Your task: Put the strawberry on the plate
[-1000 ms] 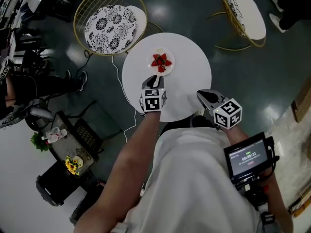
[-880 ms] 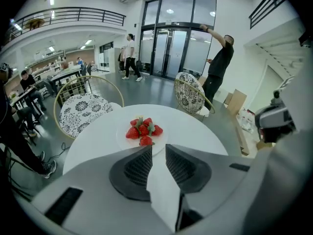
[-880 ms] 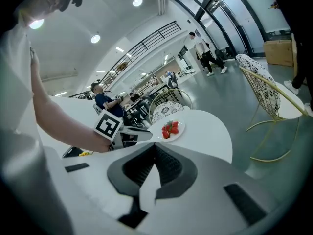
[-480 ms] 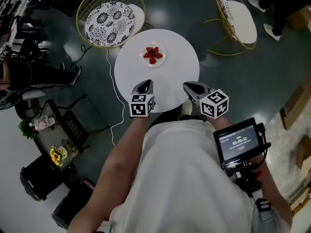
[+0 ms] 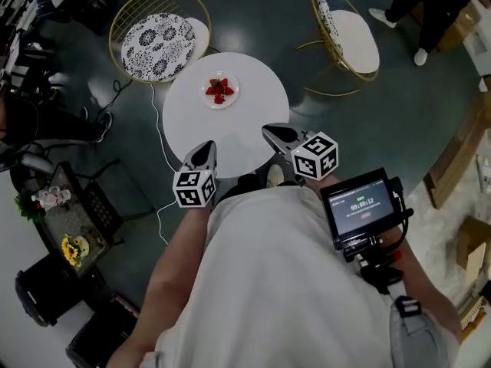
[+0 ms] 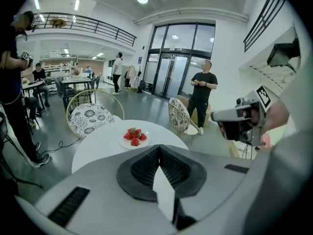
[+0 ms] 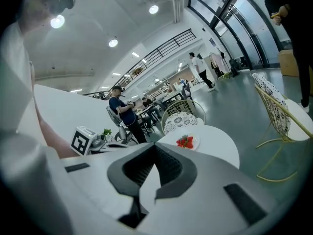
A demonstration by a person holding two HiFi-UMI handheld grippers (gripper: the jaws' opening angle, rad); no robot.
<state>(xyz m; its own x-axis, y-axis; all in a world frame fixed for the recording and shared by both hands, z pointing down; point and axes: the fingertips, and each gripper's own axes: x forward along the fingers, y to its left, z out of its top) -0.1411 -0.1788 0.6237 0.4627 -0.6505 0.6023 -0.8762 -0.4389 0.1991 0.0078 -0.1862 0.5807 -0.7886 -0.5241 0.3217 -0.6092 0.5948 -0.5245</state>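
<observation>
round white table (image 5: 257, 110): bare apart from plate (image 5: 233, 93), which sits toward far side, clear of rim.
strawberries (image 5: 219, 90): heaped on plate centre.
left gripper (image 5: 206, 148): jaws together, nothing between; over near table edge.
right gripper (image 5: 271, 132): jaws together, empty; over near-right edge, well apart from plate.
patterned chair (image 5: 157, 37): just beside far-left rim.
second chair (image 5: 349, 37): right, open floor between.

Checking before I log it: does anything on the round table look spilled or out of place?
Nothing stands out. The red strawberries sit heaped on the small white plate, none loose on the round white table.
</observation>
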